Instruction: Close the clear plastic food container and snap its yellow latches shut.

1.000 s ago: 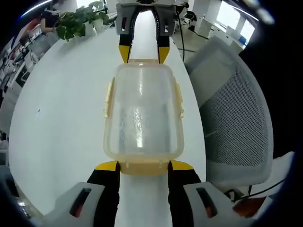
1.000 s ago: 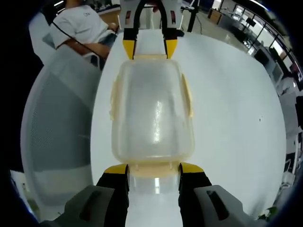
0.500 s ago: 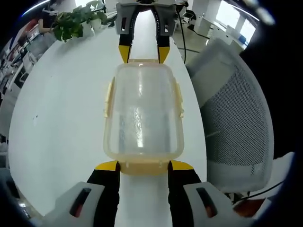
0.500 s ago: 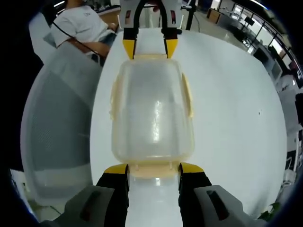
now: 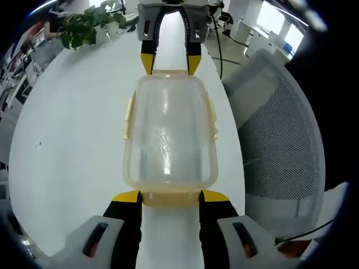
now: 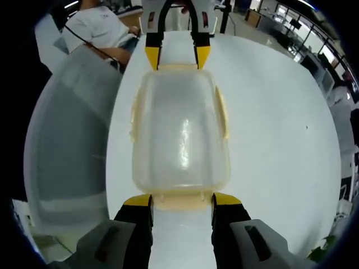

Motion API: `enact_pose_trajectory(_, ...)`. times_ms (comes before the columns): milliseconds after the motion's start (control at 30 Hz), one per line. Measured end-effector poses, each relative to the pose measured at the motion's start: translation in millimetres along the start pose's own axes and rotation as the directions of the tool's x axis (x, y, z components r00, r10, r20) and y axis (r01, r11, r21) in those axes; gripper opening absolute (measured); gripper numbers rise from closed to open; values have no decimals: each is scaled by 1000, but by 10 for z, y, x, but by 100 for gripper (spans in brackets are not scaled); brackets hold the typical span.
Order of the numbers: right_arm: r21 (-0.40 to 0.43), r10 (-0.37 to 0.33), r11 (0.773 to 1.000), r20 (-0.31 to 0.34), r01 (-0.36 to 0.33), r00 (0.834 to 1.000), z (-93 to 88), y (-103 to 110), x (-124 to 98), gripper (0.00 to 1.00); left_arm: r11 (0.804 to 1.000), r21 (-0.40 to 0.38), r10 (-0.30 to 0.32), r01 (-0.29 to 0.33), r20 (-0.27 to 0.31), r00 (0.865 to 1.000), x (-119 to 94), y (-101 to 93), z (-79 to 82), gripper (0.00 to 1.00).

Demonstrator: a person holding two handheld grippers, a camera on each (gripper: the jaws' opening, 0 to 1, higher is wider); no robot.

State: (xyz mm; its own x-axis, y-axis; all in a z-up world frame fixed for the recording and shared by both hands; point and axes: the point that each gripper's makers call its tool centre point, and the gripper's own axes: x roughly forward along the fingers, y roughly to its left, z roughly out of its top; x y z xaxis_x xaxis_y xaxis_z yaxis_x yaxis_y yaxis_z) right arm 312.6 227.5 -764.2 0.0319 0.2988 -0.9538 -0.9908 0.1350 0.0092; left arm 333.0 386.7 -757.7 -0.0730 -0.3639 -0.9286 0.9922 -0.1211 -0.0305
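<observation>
The clear container (image 5: 170,137) lies on the white table (image 5: 73,140), lid on, between my two tongs. My left tongs (image 5: 170,197) stand spread at its near end latch (image 5: 170,198); my right tongs (image 6: 182,199) stand spread at the opposite end, touching the rim.

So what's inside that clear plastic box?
Nothing shows through the cloudy lid of the clear plastic box; only glare and the white table beneath. Its corners are too hazy to judge.
</observation>
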Motion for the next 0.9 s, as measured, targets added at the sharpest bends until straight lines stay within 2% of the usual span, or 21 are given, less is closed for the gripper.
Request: enact_pose_trajectory(900,-16,20,1000,4,-19,1000,-473,-57,-71,39,1000,-30,0,0,-10,1000,214,1,431,39)
